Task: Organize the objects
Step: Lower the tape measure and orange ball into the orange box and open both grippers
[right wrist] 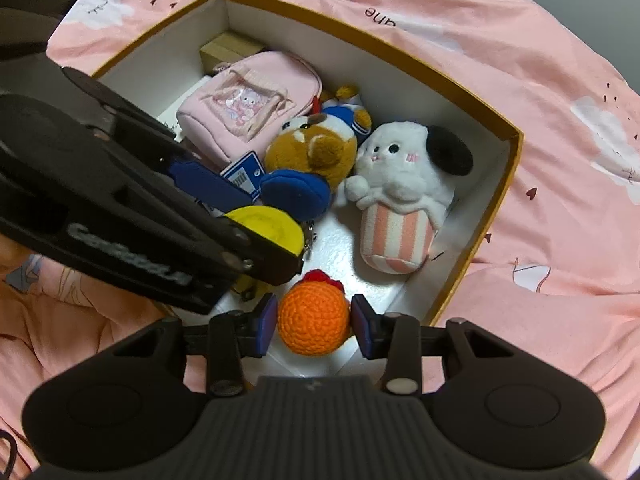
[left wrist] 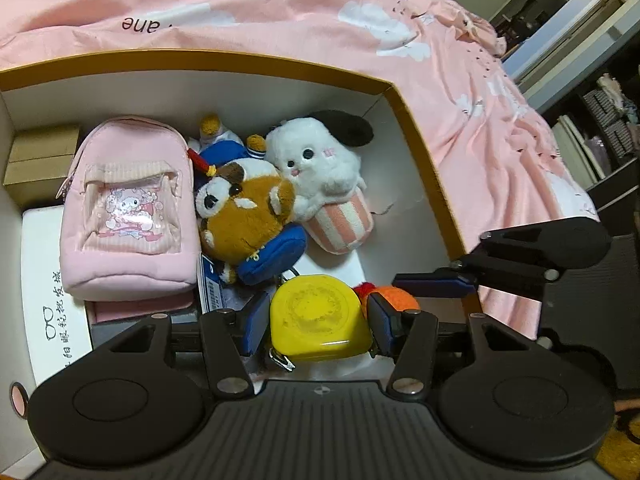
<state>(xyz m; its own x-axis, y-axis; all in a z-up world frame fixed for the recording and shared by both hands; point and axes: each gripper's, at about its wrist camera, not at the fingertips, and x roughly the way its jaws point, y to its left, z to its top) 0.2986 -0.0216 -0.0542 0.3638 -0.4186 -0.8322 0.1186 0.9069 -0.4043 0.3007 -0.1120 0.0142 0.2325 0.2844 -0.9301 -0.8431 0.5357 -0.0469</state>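
Two grippers hang over an open cardboard box (right wrist: 496, 204) – white inside, mustard-edged – lying on a bed under a pink quilt (right wrist: 560, 80) printed with white clouds. The left gripper (left wrist: 318, 322) clamps a glossy yellow tape measure (left wrist: 318, 318), rounded-square with a metal clip, its blue pads pressed on both flanks. The right gripper (right wrist: 314, 318), set narrower, pinches a crocheted orange ball (right wrist: 312, 316) with a red tuft, low over the box's near end.

Soft things fill the middle: a pink fabric pouch (left wrist: 128, 204) shaped like a backpack with a clear cartoon window, a brown-and-white plush animal (left wrist: 244, 212) in blue, and a fluffy white plush (right wrist: 404, 184) with one black ear, sitting in a pink-striped cup. A tan carton (left wrist: 40, 164) fills the far corner, and a white case (left wrist: 48, 288) bearing Chinese characters and a spectacles drawing lies along the left wall.

Bare white floor shows only between the striped cup and the ball. The quilt reads "ane", upside down; a barcode tag (right wrist: 244, 174) sticks out by the plush.
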